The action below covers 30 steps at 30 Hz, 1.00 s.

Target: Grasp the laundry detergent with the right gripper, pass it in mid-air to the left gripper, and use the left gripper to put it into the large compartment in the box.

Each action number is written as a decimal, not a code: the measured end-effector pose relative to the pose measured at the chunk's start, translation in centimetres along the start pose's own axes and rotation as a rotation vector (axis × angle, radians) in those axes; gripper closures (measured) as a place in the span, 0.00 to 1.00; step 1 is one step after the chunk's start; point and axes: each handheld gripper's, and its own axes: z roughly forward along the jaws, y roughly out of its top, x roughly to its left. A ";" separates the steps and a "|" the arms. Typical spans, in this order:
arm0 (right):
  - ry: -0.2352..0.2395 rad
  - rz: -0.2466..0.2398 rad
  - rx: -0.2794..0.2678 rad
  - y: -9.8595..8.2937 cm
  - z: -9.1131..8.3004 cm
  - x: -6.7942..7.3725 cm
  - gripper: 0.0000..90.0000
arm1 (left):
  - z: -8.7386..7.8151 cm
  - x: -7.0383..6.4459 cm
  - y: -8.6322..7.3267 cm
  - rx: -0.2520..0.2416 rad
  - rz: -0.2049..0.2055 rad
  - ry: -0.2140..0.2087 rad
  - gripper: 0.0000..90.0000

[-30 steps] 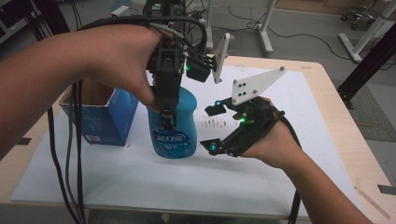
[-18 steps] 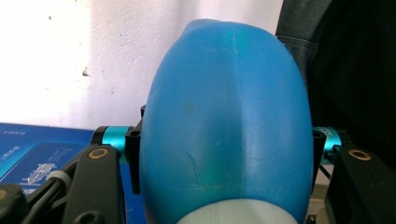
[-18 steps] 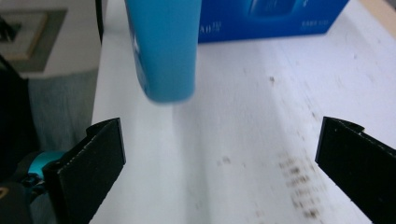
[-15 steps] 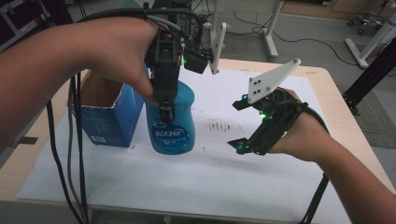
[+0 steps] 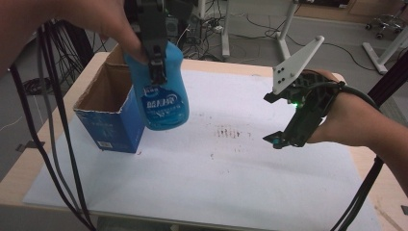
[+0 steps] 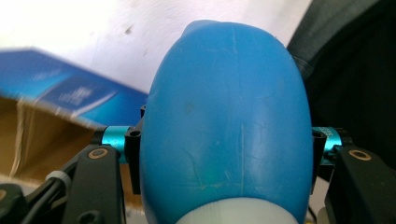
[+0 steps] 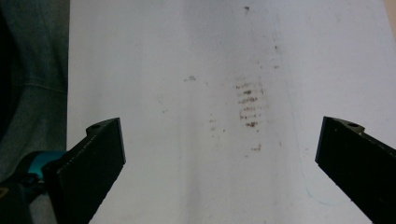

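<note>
A blue plastic bottle [image 5: 161,91] with a white-printed label hangs in the air, tilted, beside the open blue cardboard box [image 5: 108,115]. My left gripper [image 5: 156,57] is shut on it from above. In the left gripper view the bottle [image 6: 226,121] bulges between the two jaws, with the box [image 6: 51,116] behind at the left. My right gripper [image 5: 275,118] stands open over the right side of the table, nothing between its jaws. In the right gripper view my right gripper [image 7: 219,154] looks down on the bare white sheet [image 7: 187,70].
The white sheet [image 5: 202,183] covers most of the wooden table [image 5: 14,178] and bears dark smudges [image 5: 228,132] near its middle. Black cables [image 5: 53,125] hang down at the left. Table legs and wires stand on the floor beyond the far edge.
The left gripper has lifted the bottle off the sheet and carried it up toward the box. The right gripper has drawn away to the right, open.
</note>
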 end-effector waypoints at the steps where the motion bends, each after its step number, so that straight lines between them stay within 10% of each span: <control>1: 0.005 0.004 0.011 -0.1 -0.1 -0.1 0.01 | -0.3 0.4 -0.3 0.001 -0.021 0.001 0.44; 22: 0.016 0.007 0.070 -1.3 -0.5 -1.4 0.01 | -2.1 7.9 -7.2 0.010 -0.639 0.051 0.44; 30: 0.014 0.010 0.076 -1.2 -0.3 -1.4 0.01 | -0.8 9.2 -8.0 0.031 -0.702 0.060 0.44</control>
